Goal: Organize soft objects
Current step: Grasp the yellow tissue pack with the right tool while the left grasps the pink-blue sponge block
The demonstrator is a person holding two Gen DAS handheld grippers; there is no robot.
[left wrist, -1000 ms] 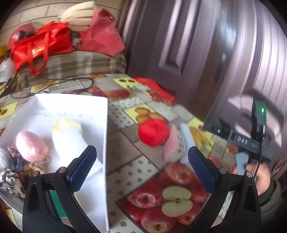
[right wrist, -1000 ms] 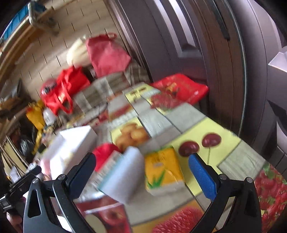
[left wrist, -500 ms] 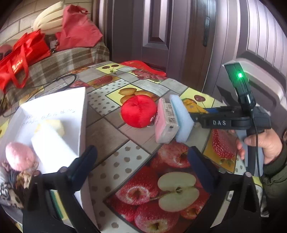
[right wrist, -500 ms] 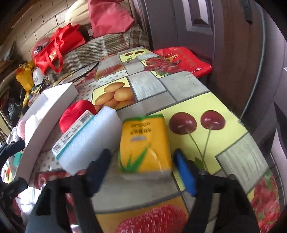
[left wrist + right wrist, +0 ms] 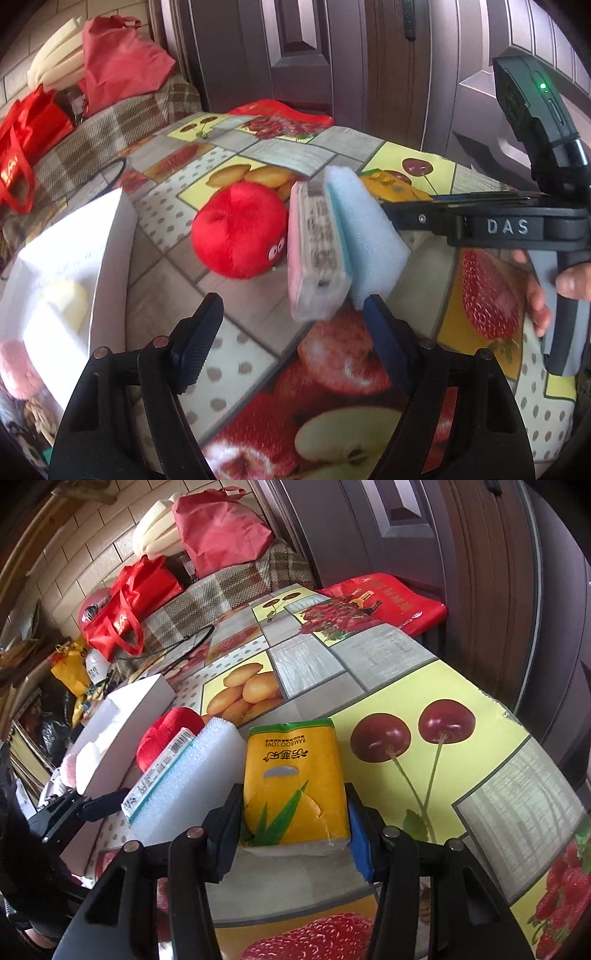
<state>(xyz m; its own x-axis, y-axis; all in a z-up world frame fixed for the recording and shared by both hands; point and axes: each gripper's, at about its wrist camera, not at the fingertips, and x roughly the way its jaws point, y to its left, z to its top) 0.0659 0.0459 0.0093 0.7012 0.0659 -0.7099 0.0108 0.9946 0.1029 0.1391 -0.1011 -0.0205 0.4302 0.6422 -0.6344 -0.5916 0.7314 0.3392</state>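
A yellow tissue pack [image 5: 291, 775] lies on the fruit-print tablecloth [image 5: 388, 672]. My right gripper [image 5: 293, 799] is closing on it, and both pads press its sides. Left of it lies a wrapped pink and blue sponge pack [image 5: 321, 251], with a red plush apple [image 5: 240, 236] behind it. My left gripper [image 5: 291, 317] is low in front of the sponge pack with its jaws closing. Its right fingertip [image 5: 373, 310] is at the blue corner, and the left one stands apart. A white box [image 5: 107, 236] at the left holds a pink plush and pale foam pieces.
The right gripper's black body [image 5: 480, 225] and a hand [image 5: 539, 295] fill the right of the left wrist view. A red bag [image 5: 391, 602] lies at the table's far edge by the door. Red bags [image 5: 125, 605] sit on a plaid bench; a black cable [image 5: 107, 177] loops nearby.
My left gripper moved in low toward the sponge pack and its jaws narrowed. My right gripper came down around the yellow tissue pack and closed onto it.
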